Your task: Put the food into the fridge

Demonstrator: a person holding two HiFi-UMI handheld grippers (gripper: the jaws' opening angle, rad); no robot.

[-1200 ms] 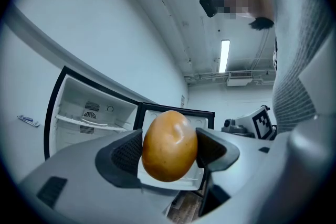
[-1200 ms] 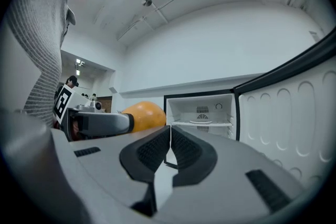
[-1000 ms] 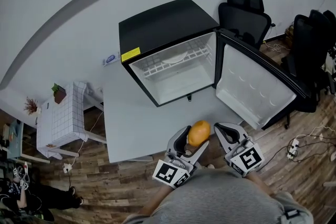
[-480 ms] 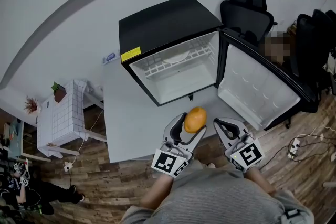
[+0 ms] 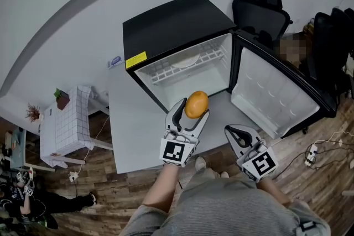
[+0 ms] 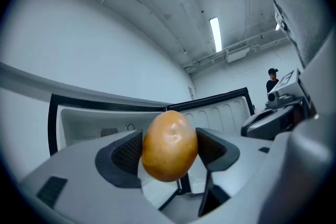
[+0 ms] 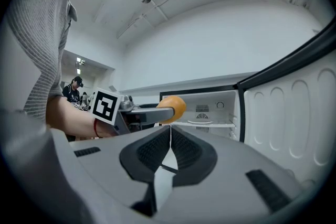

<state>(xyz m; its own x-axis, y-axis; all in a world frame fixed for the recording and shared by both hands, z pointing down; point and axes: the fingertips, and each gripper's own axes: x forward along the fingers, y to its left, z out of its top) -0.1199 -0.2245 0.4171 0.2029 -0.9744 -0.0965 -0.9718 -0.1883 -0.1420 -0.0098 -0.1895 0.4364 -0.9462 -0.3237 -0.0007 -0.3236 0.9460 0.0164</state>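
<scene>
My left gripper (image 5: 191, 110) is shut on an orange-yellow mango (image 5: 196, 104), held just in front of the open black mini fridge (image 5: 171, 30). In the left gripper view the mango (image 6: 169, 146) sits squeezed between the two dark pads (image 6: 126, 152), with the fridge's white inside behind it. A wire shelf (image 5: 185, 66) with a white plate (image 5: 191, 58) on it crosses the fridge. My right gripper (image 5: 239, 135) hangs lower right, jaws pressed together with nothing in them. In the right gripper view, the mango (image 7: 172, 107) and the left gripper (image 7: 169, 110) show before the fridge.
The fridge door (image 5: 274, 94) stands swung open to the right. The fridge rests on a grey table (image 5: 133, 130). Black office chairs (image 5: 260, 11) stand at the back right. A small white side table (image 5: 66, 121) is at the left. Cables lie on the wood floor (image 5: 315, 155).
My left gripper has carried the mango up and forward toward the fridge opening. The right gripper has stayed almost where it was.
</scene>
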